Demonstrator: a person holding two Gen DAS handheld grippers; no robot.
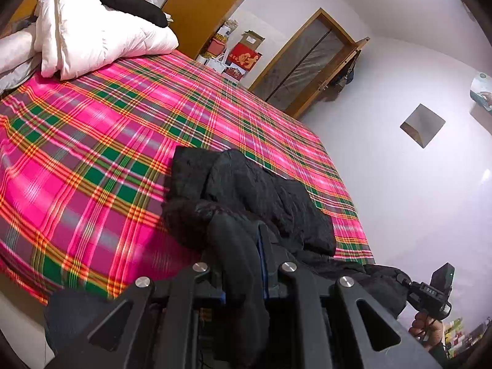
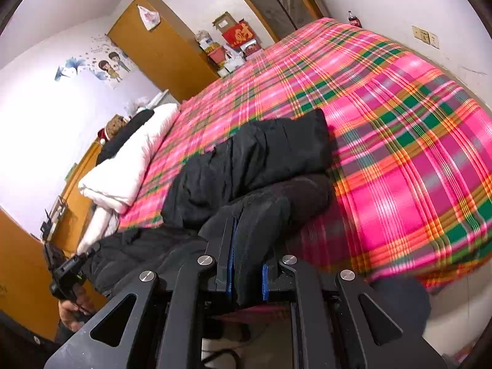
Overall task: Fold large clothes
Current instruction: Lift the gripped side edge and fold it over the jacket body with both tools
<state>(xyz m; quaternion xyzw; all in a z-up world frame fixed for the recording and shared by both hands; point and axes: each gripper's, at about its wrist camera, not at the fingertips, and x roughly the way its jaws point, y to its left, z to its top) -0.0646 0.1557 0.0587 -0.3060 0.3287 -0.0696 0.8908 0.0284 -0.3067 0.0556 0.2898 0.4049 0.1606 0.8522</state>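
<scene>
A large black padded coat (image 1: 258, 196) with a fur-trimmed edge lies folded on the pink plaid bed (image 1: 92, 141), near its front edge. My left gripper (image 1: 246, 246) is shut on a fold of the coat's black fabric. In the right wrist view the coat (image 2: 261, 156) lies across the bed (image 2: 399, 141), and my right gripper (image 2: 249, 246) is shut on another fold of it between the blue pads. Each view shows the other hand-held gripper off to the side, the right one (image 1: 430, 295) and the left one (image 2: 66, 273).
A white duvet (image 1: 92, 33) with a black garment (image 1: 129, 3) on it lies at the head of the bed. A wooden wardrobe (image 2: 160, 46), boxes (image 1: 243, 55) and a door (image 1: 307, 64) stand beyond the bed. White walls surround it.
</scene>
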